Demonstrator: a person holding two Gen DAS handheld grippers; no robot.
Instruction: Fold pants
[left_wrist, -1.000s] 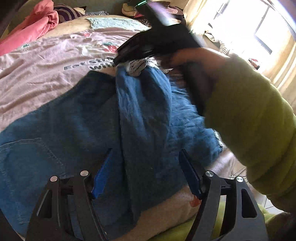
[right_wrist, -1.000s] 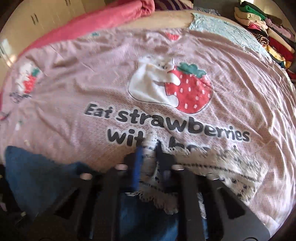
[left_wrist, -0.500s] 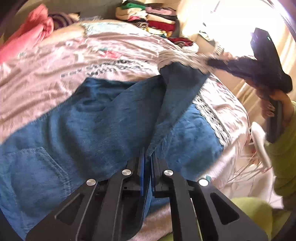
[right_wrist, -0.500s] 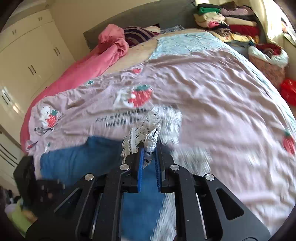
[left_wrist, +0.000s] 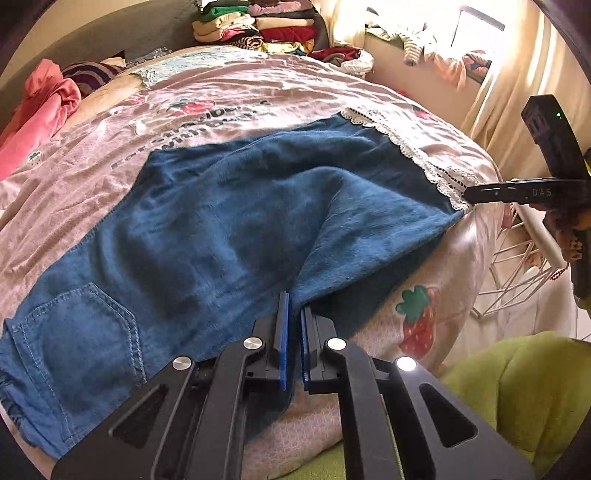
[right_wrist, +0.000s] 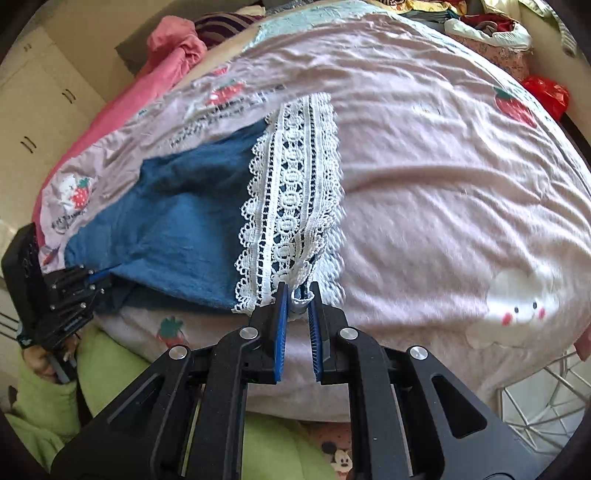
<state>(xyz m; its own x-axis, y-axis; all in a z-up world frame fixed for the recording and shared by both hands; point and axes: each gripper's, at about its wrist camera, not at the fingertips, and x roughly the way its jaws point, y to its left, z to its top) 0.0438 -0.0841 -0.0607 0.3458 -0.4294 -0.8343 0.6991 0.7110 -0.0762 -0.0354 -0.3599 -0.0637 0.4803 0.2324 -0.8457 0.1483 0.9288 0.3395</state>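
Blue denim pants with a white lace hem lie spread across the pink bedspread. My left gripper is shut on the near edge of the blue cloth, midway along the leg. The right gripper is shut on the near corner of the lace hem, and the leg's edge runs taut between the two. In the left wrist view the right gripper reaches in from the right edge. In the right wrist view the left gripper shows at the far left on the blue cloth.
Folded clothes are stacked at the head of the bed, beside a pink blanket. A white wire basket stands off the bed's right side. The person's green clothing is close below the grippers.
The left gripper closed on the pants' edge. The right gripper carried the lace hem from over the middle of the bed out to the right, drawing the folded-over leg out flat.
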